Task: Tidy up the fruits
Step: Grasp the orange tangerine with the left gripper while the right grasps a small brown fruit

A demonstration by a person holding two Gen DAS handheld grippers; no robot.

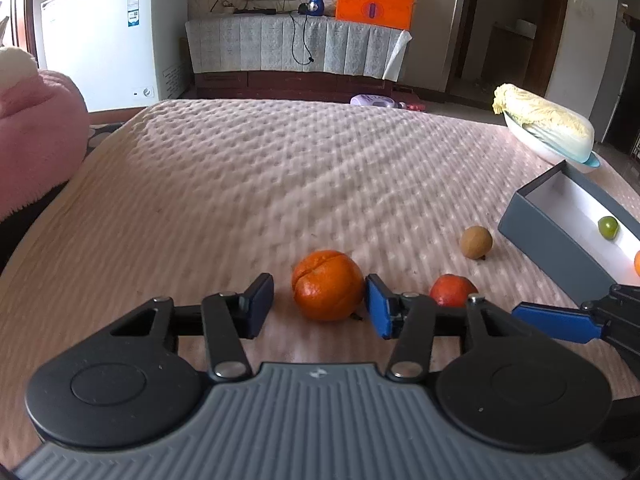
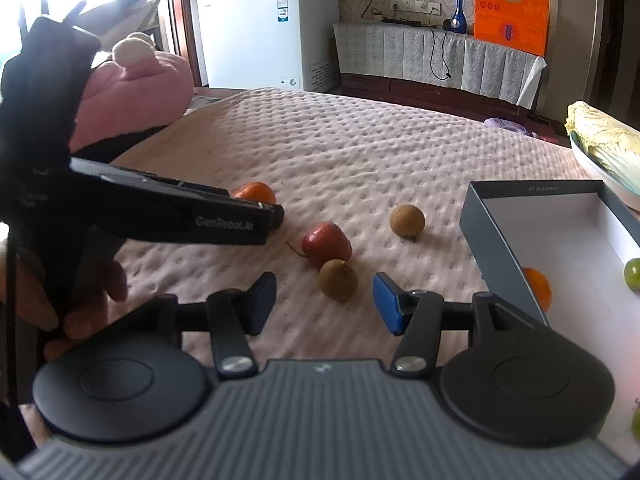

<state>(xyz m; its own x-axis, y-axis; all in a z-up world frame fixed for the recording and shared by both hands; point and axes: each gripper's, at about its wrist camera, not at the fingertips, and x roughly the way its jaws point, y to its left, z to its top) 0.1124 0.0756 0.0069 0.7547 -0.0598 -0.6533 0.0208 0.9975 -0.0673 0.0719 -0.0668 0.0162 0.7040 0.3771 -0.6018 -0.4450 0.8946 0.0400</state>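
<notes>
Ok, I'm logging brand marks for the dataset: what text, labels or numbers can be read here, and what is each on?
"GenRobot.AI": on the side of the left gripper, right wrist view, slightly blurred.
Orange bag: printed characters and icons, too blurred to read.
White freezer: stickers, too small to read.
Grey box: small print on its far rim, unreadable.
Nothing else legible.

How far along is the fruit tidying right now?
Partly done: the grey box already holds an orange fruit and a green one. In hand: the left gripper brackets the big orange, one pad seemingly touching. Left: the red fruit and two brown ones.
</notes>
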